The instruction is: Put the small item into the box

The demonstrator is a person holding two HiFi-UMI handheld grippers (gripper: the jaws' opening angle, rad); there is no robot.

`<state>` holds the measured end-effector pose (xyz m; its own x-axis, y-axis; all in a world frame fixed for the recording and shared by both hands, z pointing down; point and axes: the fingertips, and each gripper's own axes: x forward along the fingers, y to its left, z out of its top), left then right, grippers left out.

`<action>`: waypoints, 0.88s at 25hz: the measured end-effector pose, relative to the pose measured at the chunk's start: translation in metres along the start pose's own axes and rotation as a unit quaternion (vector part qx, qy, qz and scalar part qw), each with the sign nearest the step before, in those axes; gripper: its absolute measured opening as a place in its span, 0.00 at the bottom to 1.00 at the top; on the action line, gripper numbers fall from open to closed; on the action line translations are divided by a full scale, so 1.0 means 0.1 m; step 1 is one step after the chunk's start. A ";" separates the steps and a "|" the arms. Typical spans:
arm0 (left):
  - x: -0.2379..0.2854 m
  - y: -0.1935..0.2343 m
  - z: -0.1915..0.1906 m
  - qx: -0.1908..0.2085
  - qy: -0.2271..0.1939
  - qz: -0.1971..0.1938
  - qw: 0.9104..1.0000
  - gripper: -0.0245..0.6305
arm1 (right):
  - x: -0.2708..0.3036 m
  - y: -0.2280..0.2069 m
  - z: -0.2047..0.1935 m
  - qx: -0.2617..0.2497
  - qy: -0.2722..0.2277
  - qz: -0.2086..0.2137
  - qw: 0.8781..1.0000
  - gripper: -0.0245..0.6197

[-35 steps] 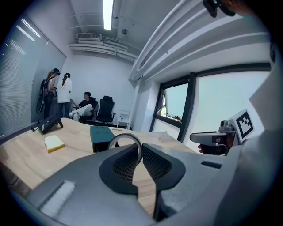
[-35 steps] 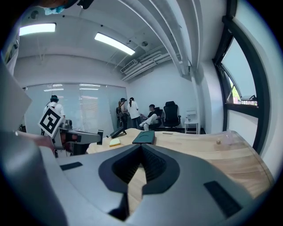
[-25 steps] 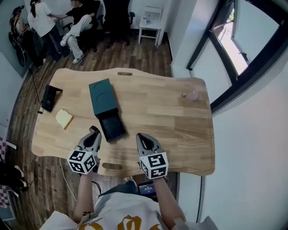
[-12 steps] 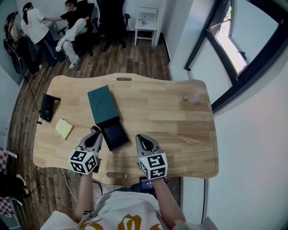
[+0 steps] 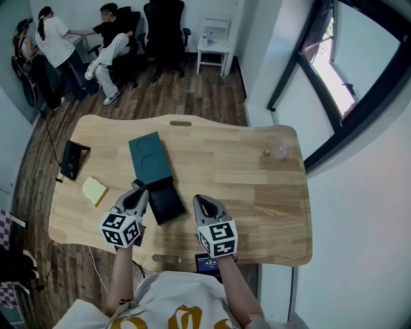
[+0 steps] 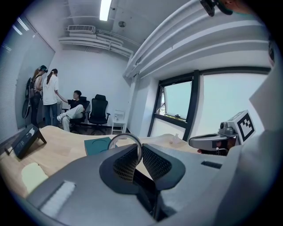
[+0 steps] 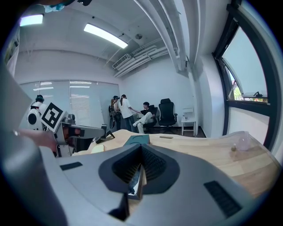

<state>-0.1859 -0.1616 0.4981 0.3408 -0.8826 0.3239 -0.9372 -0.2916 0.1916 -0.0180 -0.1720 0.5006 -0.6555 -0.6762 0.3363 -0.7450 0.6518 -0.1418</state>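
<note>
A: Surface?

B: Light wooden table (image 5: 257, 193) with rounded corners, on a dark plank floor (image 5: 192, 90). A dark green box (image 5: 148, 154) lies open left of centre, its lid flat on the far side and its tray on the near side. A yellow pad (image 5: 94, 190) lies near the left edge. A black stand (image 5: 72, 159) sits farther back on the left. A small clear thing (image 5: 278, 151) stands alone at the far right corner, well apart from the box.

A: Tongs?

B: Left gripper (image 5: 137, 190) is at the near left corner of the tray. I can't tell if it touches the box. In its own view the left gripper (image 6: 139, 150) has its jaws clamped on a thin metal ring (image 6: 124, 135), and the loop stands up above the tips. So the small item is in the left tongs, just beside the box. Right gripper (image 5: 200, 200) is over bare wood to the right of the tray, near the front edge. In its own view the right gripper (image 7: 141, 153) has its jaws pressed together. I can't make out anything held between them.

A: Room?

B: White walls, with a strip light (image 6: 105, 9) and ducts overhead. A big dark-framed window (image 5: 334, 58) is on the right. At the far left a few people (image 5: 54, 38) are gathered, one of them sitting. Black office chairs (image 5: 166, 26) and a small white side table (image 5: 214, 38) stand along the far wall.
</note>
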 end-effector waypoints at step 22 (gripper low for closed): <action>0.26 0.18 -0.25 -0.007 0.042 0.007 0.999 0.09 | 0.30 -0.19 -0.27 0.019 0.039 0.007 0.999 0.05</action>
<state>-0.1918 -0.1805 0.5329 0.3328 -0.8522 0.4036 -0.9411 -0.2732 0.1991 -0.0207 -0.1954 0.5386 -0.6559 -0.6373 0.4045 -0.7407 0.6467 -0.1822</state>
